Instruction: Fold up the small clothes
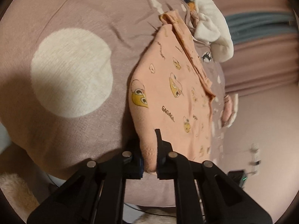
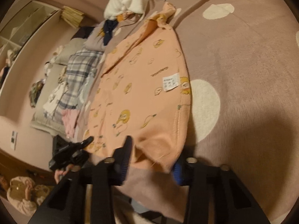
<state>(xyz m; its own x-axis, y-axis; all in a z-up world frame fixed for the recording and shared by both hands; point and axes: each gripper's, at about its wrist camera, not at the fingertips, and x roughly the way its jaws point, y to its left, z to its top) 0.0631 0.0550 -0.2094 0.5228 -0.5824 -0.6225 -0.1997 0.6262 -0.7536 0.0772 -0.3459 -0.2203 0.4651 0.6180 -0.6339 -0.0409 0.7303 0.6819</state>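
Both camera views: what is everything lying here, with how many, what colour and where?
peach garment: one, peach with yellow cartoon prints, flat on the blanket, near edge in both tools
blanket: one, mauve with cream dots, under everything
white fleece item: one, white, beyond the garment
navy cloth: one, dark blue, beside the fleece
plaid cloth: one, grey-white check, off the blanket's edge
left tool: black, shut on the garment's corner
right tool: black with blue pads, garment edge between them
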